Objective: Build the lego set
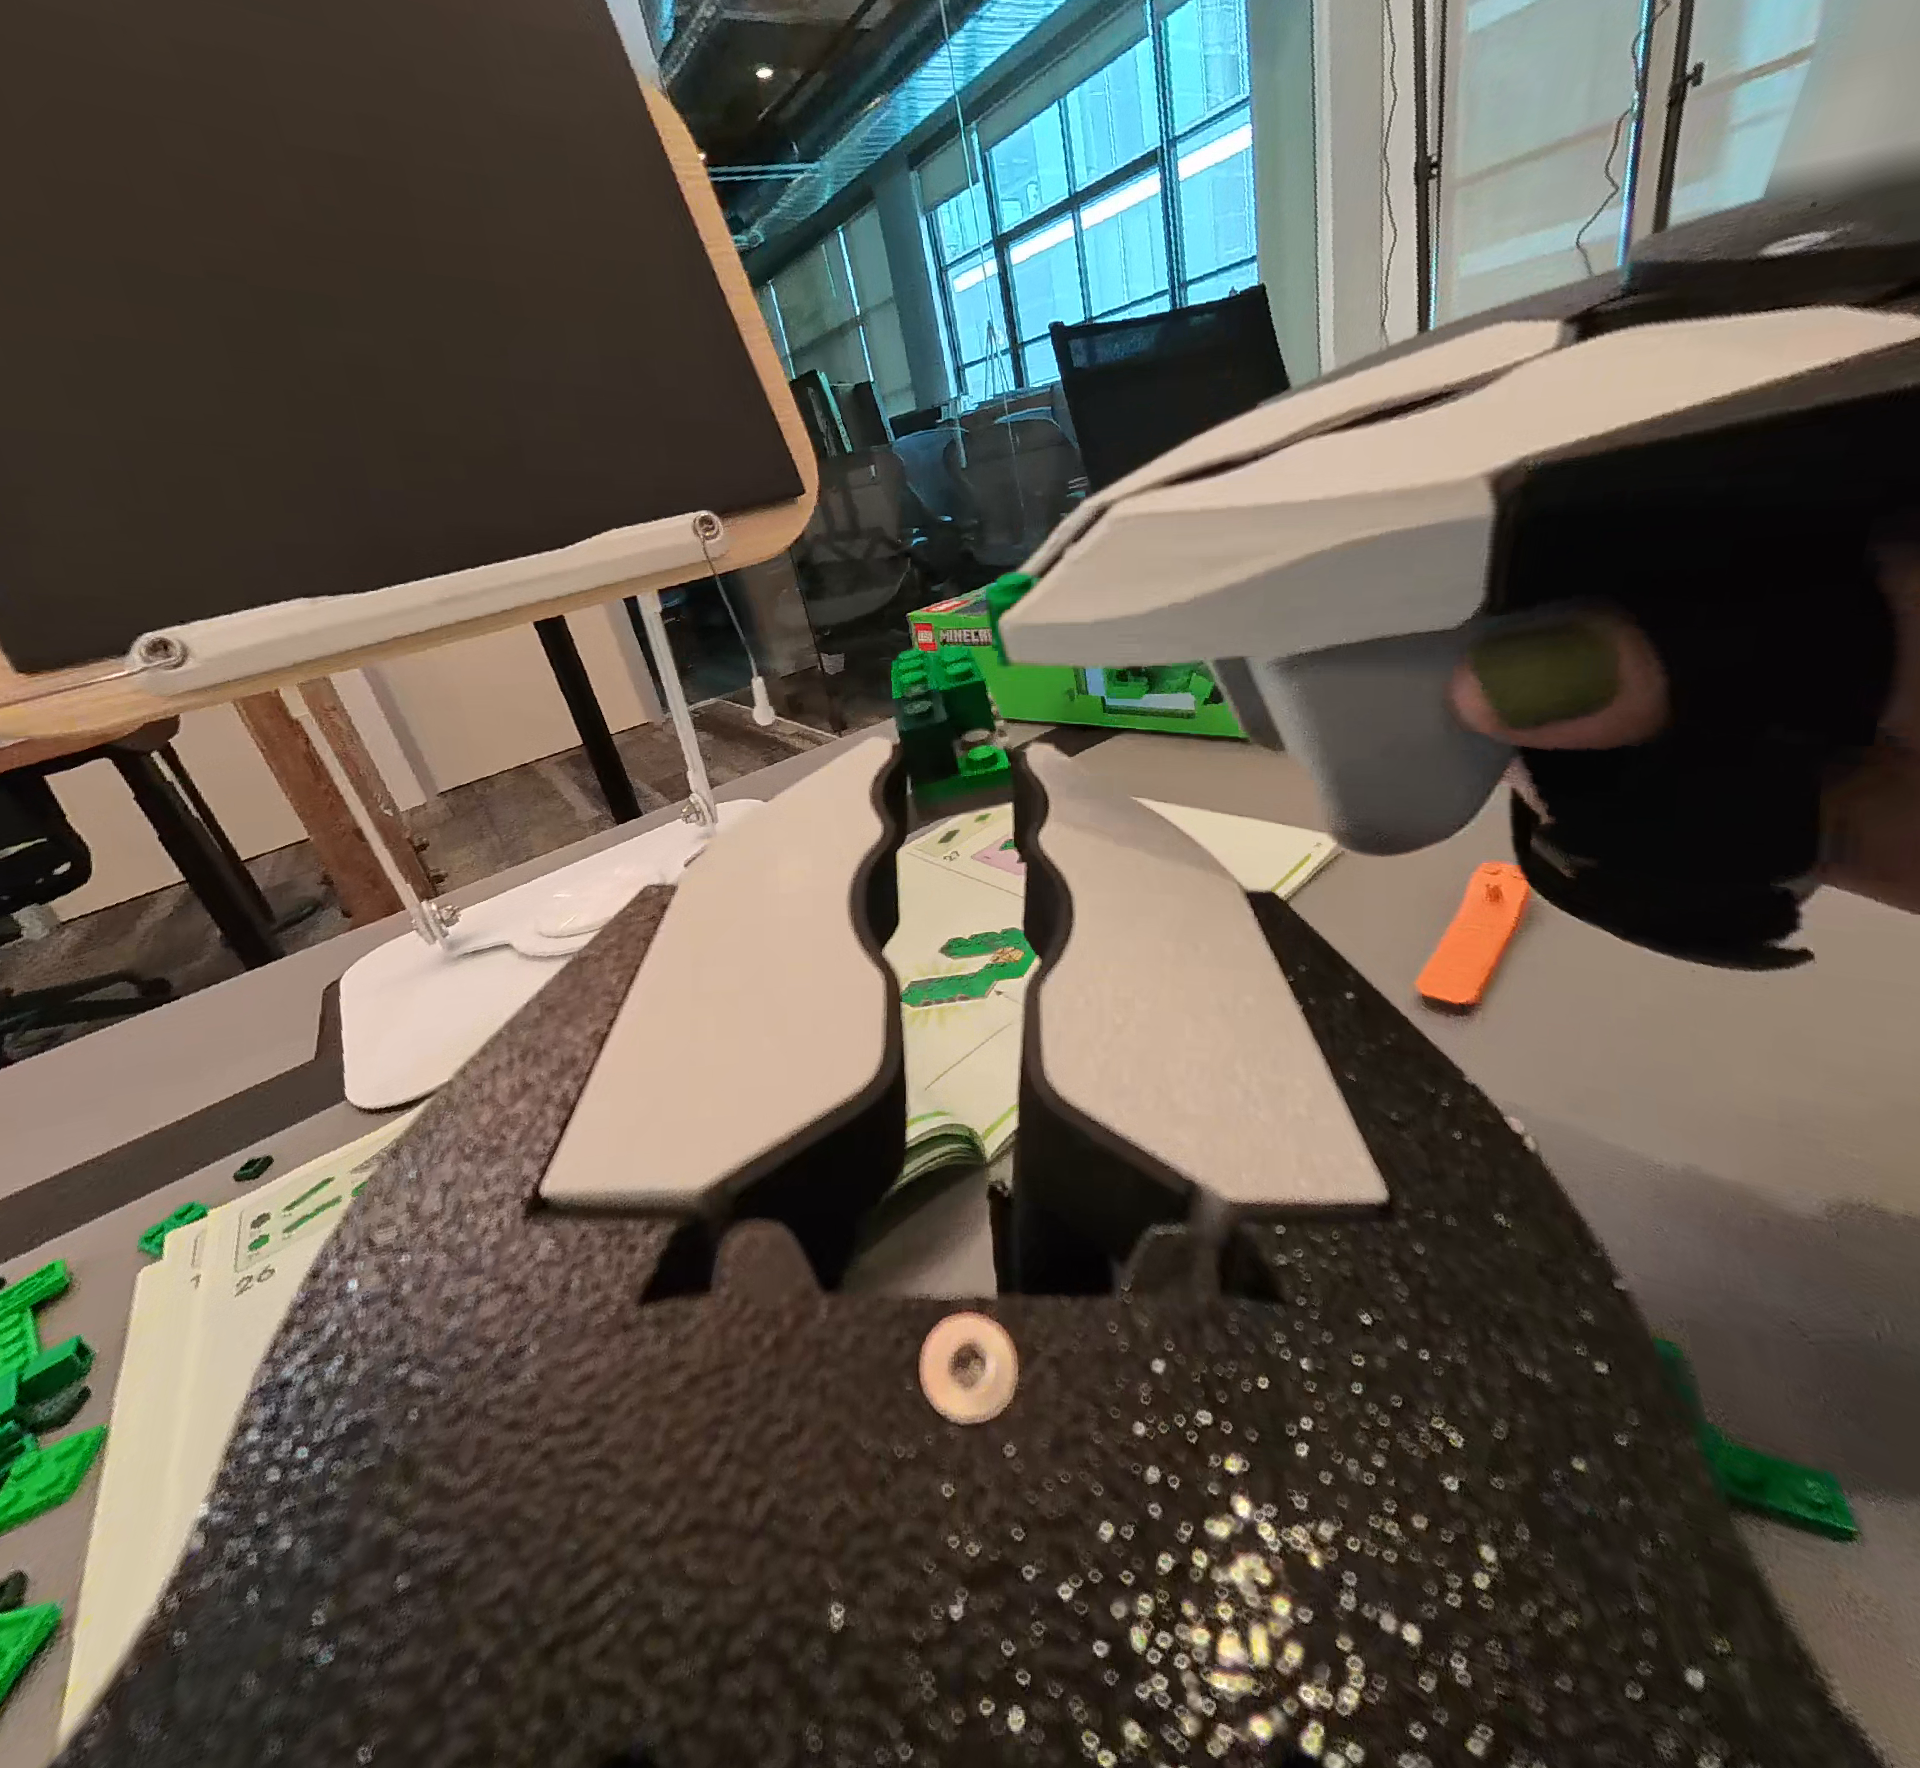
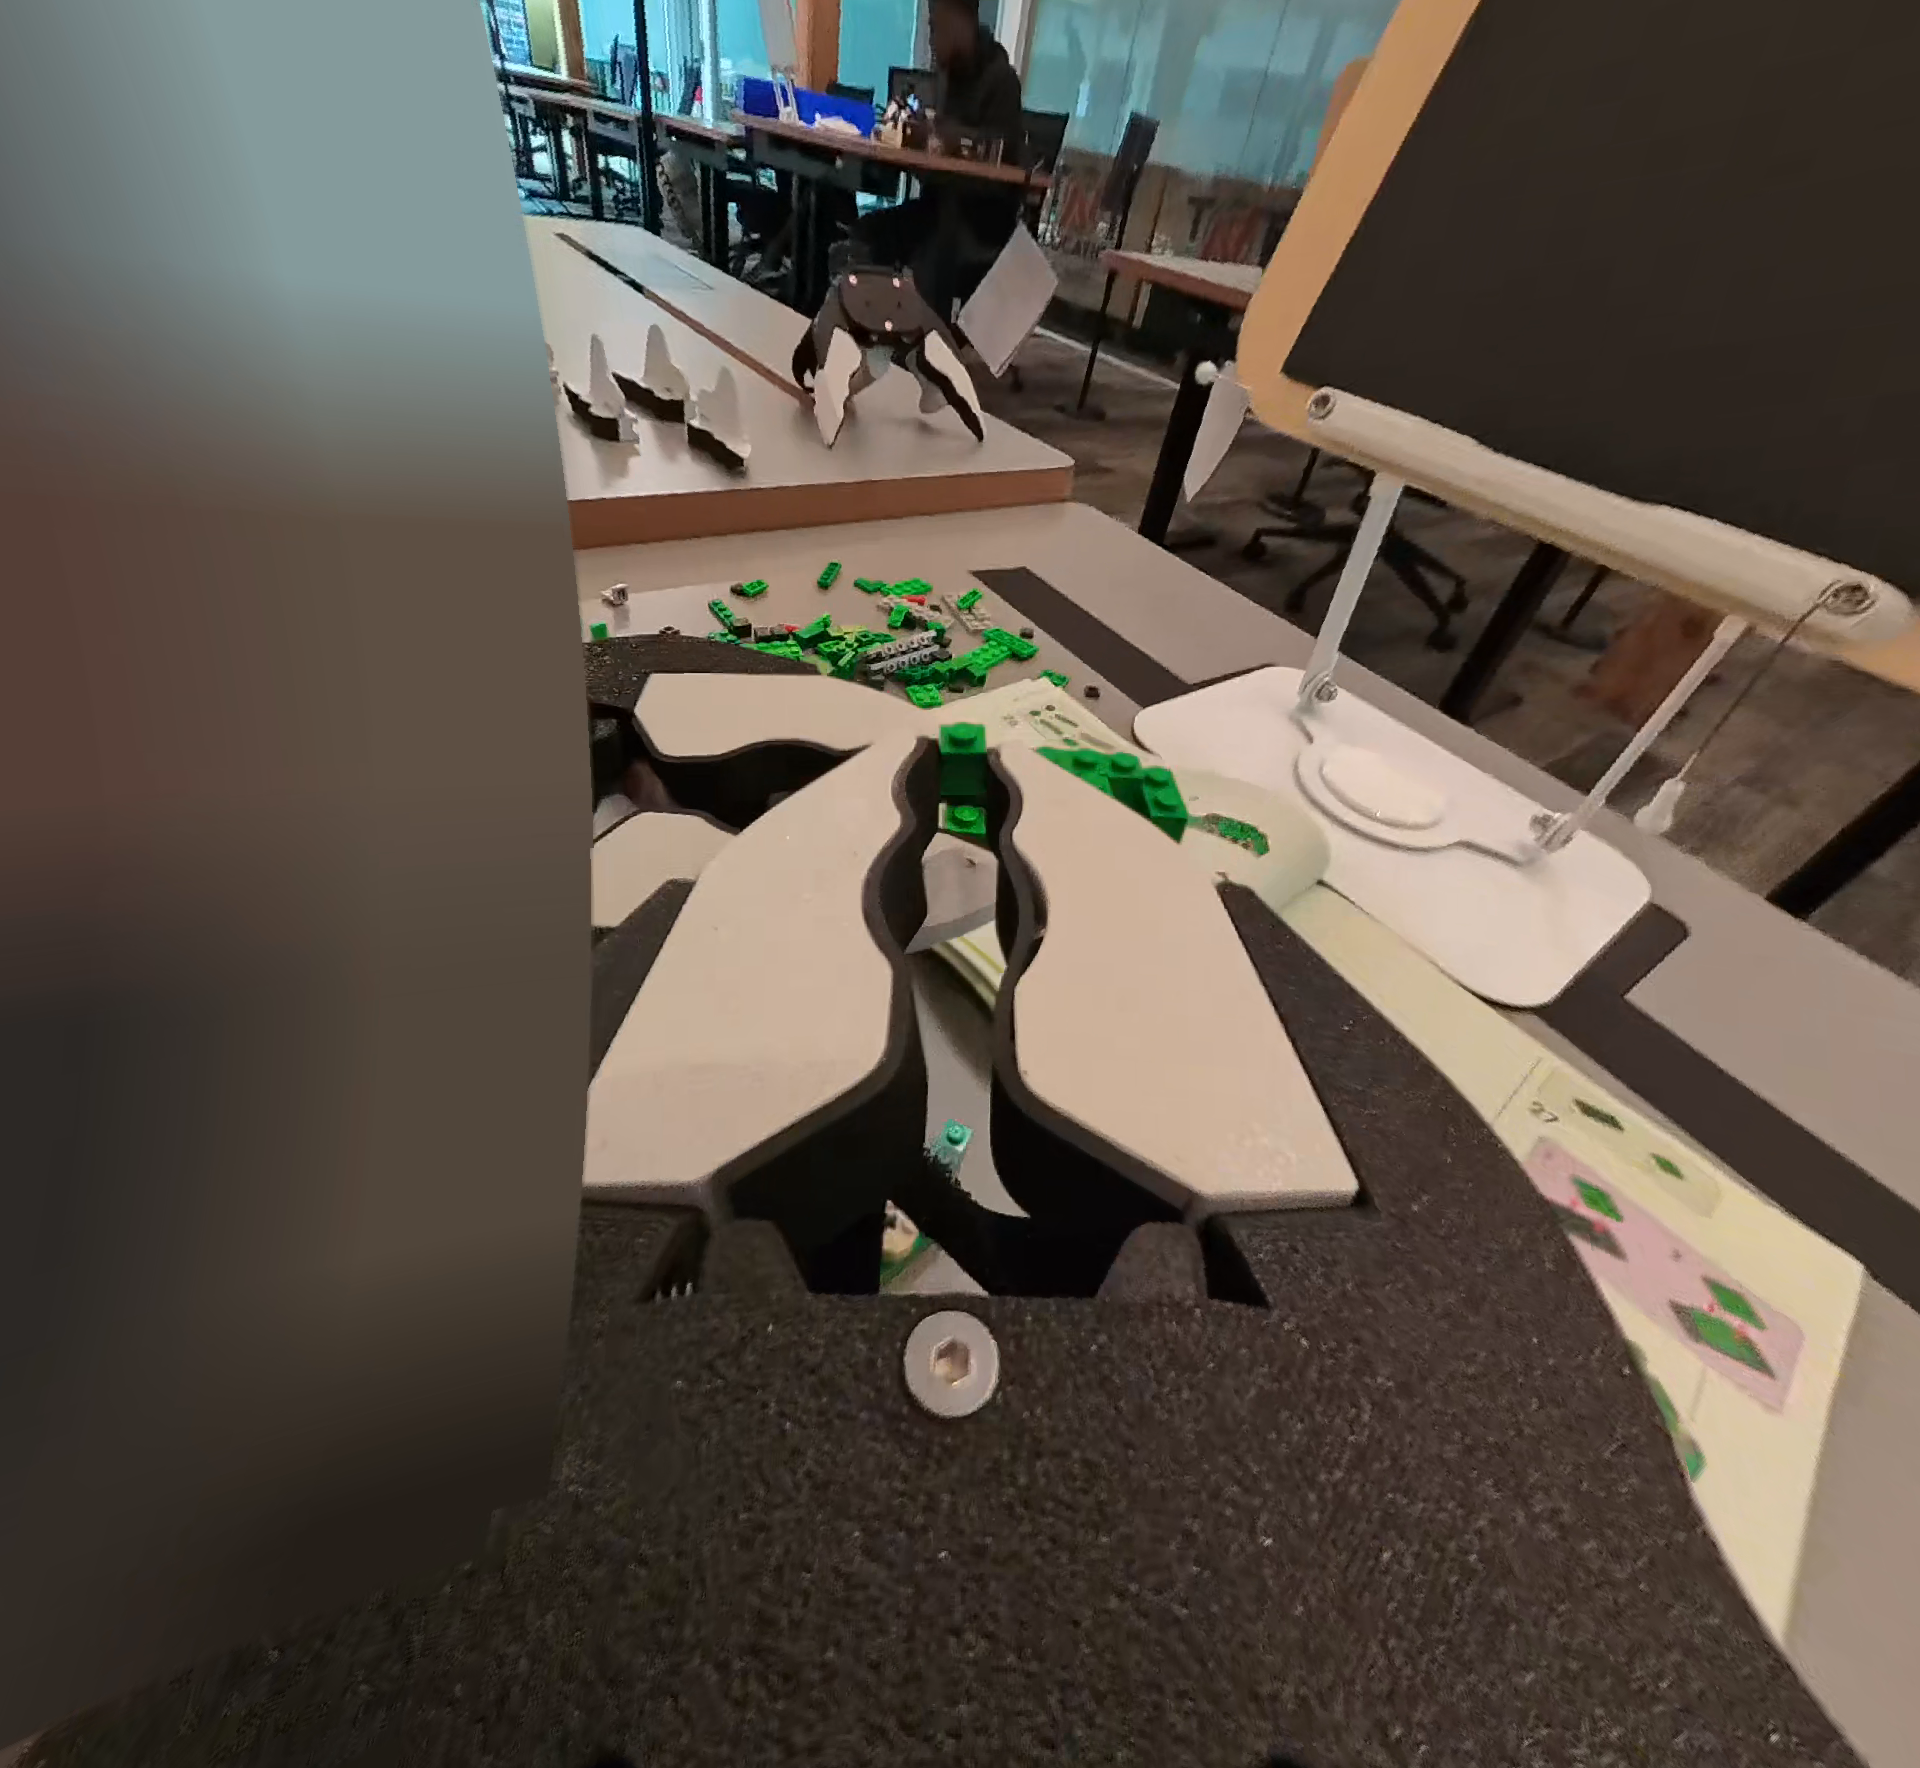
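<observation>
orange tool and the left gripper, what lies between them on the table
Bare grey table, as the left wrist view shows. The orange tool lies apart to the right of the left gripper, and the open booklet ends short of it.

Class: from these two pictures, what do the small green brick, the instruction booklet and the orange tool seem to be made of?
Green brick: probably glossy moulded plastic, with crisp studs and sheen. Instruction booklet: matte printed paper, its thin pages fanning at the fold. Orange tool: likely smooth plastic; uniform colour, though blurred.
</observation>
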Motion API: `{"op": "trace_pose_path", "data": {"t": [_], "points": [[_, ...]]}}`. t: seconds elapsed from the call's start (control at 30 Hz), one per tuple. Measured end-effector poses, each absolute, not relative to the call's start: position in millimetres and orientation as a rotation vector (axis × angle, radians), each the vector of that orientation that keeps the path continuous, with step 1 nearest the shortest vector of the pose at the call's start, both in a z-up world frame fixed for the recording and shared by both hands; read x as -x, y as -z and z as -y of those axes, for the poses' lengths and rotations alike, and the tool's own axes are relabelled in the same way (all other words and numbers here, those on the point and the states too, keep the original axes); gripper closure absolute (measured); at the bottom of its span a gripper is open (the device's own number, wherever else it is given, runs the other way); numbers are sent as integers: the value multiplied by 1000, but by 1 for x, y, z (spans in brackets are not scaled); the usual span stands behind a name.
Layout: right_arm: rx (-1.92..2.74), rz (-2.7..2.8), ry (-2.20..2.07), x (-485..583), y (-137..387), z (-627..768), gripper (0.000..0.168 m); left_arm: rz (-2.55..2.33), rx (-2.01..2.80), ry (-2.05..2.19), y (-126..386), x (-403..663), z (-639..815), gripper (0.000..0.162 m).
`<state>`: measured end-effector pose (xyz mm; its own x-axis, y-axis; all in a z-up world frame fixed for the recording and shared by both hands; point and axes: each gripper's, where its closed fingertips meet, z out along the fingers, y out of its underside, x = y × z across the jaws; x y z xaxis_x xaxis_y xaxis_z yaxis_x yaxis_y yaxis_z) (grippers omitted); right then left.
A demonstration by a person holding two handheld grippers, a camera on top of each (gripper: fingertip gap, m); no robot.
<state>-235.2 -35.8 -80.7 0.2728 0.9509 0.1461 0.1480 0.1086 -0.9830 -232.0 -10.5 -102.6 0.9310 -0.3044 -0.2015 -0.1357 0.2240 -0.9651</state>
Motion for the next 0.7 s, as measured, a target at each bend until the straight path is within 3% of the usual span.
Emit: {"op": "trace_pose_path", "data": {"t": [0.7], "points": [[1461, 1192, -738, 237, 101, 28, 161, -430, 1373, 105, 107, 226, 9, 144]]}}
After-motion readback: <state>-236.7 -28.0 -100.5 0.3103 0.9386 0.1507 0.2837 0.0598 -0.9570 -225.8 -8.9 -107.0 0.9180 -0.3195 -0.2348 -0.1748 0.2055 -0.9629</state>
